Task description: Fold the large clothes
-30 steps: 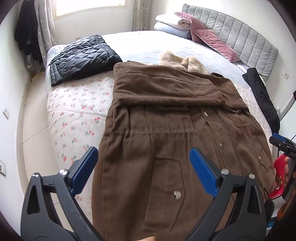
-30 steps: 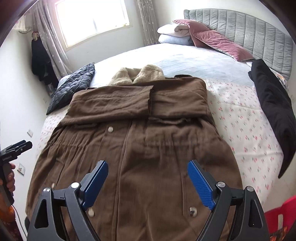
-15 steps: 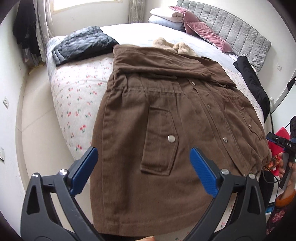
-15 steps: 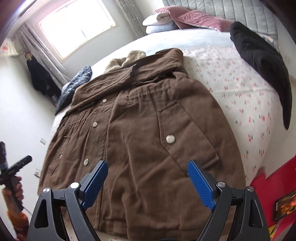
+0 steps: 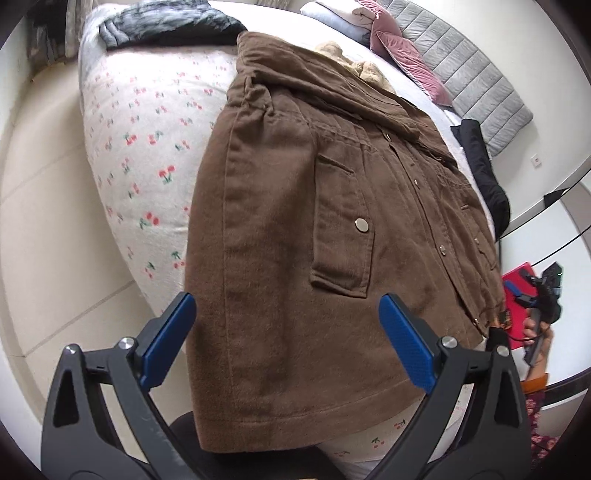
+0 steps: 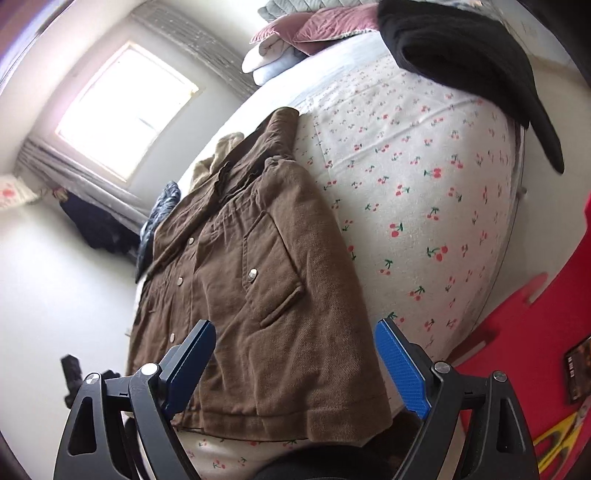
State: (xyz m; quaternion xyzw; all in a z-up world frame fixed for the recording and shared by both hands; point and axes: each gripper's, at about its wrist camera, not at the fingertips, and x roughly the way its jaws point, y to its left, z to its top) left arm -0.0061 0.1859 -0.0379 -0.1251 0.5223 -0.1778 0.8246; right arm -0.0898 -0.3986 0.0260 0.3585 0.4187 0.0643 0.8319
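Observation:
A large brown coat (image 5: pixel 295 221) with snap buttons and a fleece collar lies flat on the bed, sleeves folded across the chest, hem hanging over the foot of the bed. It also shows in the right wrist view (image 6: pixel 258 280). My left gripper (image 5: pixel 288 343) is open and empty, just above the hem near the coat's left side. My right gripper (image 6: pixel 295 365) is open and empty, above the hem near the coat's right corner. The right gripper also shows at the far right of the left wrist view (image 5: pixel 543 291).
The bed (image 5: pixel 147 122) has a cherry-print sheet. A dark quilted jacket (image 5: pixel 166 18) lies at its far left, a black garment (image 6: pixel 461 55) at its right side, pillows (image 5: pixel 369 18) by the grey headboard. A red foam mat (image 6: pixel 535 332) covers the floor at the right.
Both grippers have pulled back and dropped toward the foot of the bed, from over the coat's middle to its hem. Both stayed open. The coat has not moved.

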